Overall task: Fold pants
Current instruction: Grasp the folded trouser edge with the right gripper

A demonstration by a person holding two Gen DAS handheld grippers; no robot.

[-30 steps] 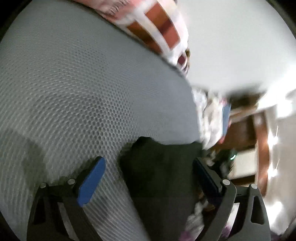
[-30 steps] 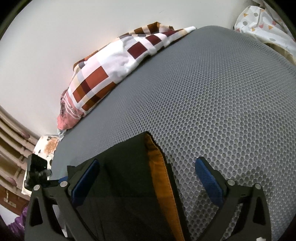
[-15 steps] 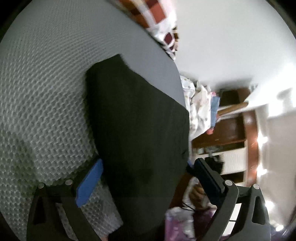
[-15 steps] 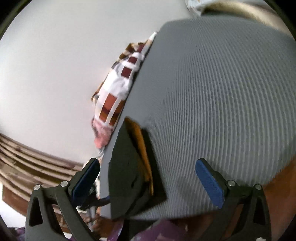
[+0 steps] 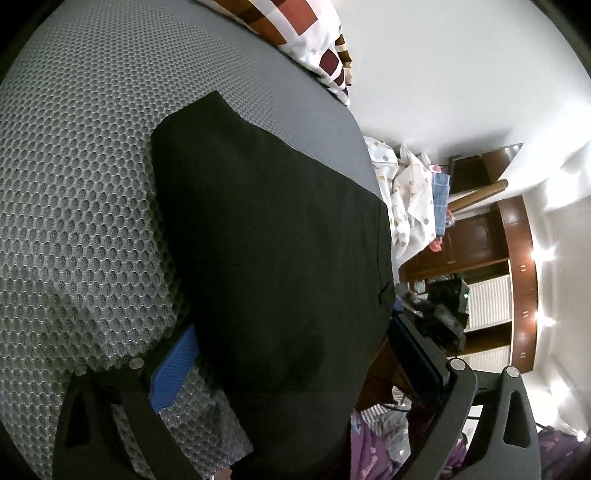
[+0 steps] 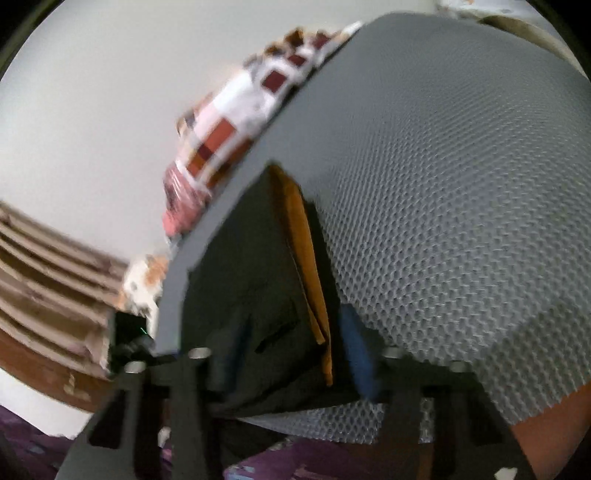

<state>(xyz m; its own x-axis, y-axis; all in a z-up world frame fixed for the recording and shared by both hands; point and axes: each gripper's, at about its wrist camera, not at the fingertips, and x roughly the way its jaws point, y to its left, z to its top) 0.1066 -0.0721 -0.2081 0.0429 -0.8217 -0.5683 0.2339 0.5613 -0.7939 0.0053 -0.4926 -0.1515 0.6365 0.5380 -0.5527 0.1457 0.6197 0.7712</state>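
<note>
**A:** On the grey mesh mattress (image 5: pixel 74 166), where do the pants lie from your left tool?

**B:** In the left wrist view the black pants (image 5: pixel 269 240) run straight ahead of me, long axis from about six o'clock up toward eleven, far corner ending short of the checked pillow (image 5: pixel 306 33) at twelve. My left gripper (image 5: pixel 291 369) is spread wide: one blue finger pad (image 5: pixel 171 373) sits on the mesh at seven, the other at four hangs past the mattress edge. The cloth lies between them, unpinched.

**A:** And the look of them?

**B:** Flat, smooth, matte black, already doubled into a broad panel with a clean straight edge on the three o'clock side, running along the mattress edge.

**A:** Now the right wrist view.

**B:** It's blurred. Here the pants (image 6: pixel 251 280) again stretch away from six toward twelve, an orange lining strip (image 6: pixel 306 266) showing along the one o'clock edge. My right gripper (image 6: pixel 291 354) has its fingers drawn in close on the near end of the cloth; through the smear I judge it is pinching the fabric, the blue pad (image 6: pixel 356 354) pressed just beside the orange strip.

**A:** So which hand leads?

**B:** The right, I'd say; it is the one with a hold on the near end. The next fold would likely carry that end up along the long axis toward twelve, and the left must close first.
</note>
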